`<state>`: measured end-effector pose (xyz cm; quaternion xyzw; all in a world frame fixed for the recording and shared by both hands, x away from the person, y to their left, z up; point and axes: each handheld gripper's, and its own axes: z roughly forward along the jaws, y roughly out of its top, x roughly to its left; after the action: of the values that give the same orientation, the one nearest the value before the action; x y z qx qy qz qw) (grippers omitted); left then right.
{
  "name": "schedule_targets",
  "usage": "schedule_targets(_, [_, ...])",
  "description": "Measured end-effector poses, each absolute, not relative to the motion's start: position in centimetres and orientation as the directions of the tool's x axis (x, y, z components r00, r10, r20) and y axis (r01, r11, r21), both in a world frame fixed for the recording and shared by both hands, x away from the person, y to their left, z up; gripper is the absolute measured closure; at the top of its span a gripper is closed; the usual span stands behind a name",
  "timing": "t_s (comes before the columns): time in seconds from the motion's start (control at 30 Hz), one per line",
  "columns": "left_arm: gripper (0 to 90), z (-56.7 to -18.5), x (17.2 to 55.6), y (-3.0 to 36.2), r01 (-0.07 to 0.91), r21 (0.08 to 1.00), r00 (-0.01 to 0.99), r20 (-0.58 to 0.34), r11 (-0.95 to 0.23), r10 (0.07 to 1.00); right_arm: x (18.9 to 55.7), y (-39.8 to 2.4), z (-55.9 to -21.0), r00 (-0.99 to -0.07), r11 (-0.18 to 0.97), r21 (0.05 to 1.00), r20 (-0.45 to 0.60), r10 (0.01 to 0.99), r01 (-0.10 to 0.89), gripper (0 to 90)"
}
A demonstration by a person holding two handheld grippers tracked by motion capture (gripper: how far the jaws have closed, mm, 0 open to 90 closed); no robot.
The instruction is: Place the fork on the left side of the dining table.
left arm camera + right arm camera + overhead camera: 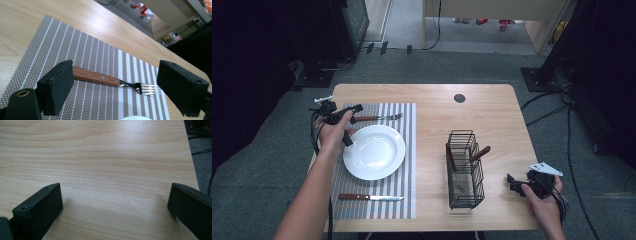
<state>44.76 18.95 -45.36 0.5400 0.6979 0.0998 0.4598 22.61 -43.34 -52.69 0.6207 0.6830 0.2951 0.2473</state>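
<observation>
Both grippers stood with their jaws spread wide and nothing between them. At the left of the high view, the left gripper [346,122] hovered over the upper left corner of the striped placemat [407,150], held in the person's left hand [332,132]. In the left gripper view, a fork [115,82] with a wooden handle lay flat on the placemat [82,50] in the middle of the frame, its tines pointing toward the right jaw; the butt of the handle passed behind the left jaw, and whether that jaw touched it could not be told.

In the high view the fork [377,118] lay along the placemat's upper edge, just above a white plate [374,151] at the mat's centre. A wooden-handled knife [370,197] lay near the mat's lower edge, below the plate.

Right of centre stood a black wire caddy [464,170] on the bare wooden table [492,115], with a wooden-handled utensil [478,154] leaning out of its far compartment.

At the lower right, the right gripper [514,182] rested low near the table's edge in the right hand [544,202]. Its own view showed bare wood [112,165] between the jaws.
</observation>
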Motion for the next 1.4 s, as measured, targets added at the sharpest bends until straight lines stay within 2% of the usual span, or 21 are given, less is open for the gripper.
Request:
schedule_targets(0.13, [14.5,-44.9,43.1,19.1,0.642,0.681,0.071,-0.511,0.353,0.857,22.6,-43.3,-52.7,-0.107,0.056,0.710,0.028,0.994,0.702,0.0])
schedule_targets(0.33, [14.5,-44.4,40.3,19.8,0.599,0.718,0.127,-0.524,0.356,0.842,22.6,-43.3,-52.7,-0.107,0.055,0.710,0.028,0.994,0.702,0.0])
schedule_targets(0.57, [14.5,-44.1,36.5,20.2,0.556,0.782,0.202,-0.456,0.282,0.867,22.6,-43.3,-52.7,-0.107,0.056,0.710,0.028,0.994,0.702,0.0])
schedule_targets(0.83, [14.5,-44.5,32.5,21.0,0.515,0.818,0.252,-0.431,0.257,0.866,22.6,-43.3,-52.7,-0.107,0.056,0.710,0.028,0.994,0.702,0.0])
schedule_targets(1.4, [14.4,-47.1,26.7,22.8,0.506,0.841,0.217,-0.338,0.190,0.916,22.6,-43.3,-52.7,-0.107,0.056,0.709,0.028,0.994,0.703,0.0])
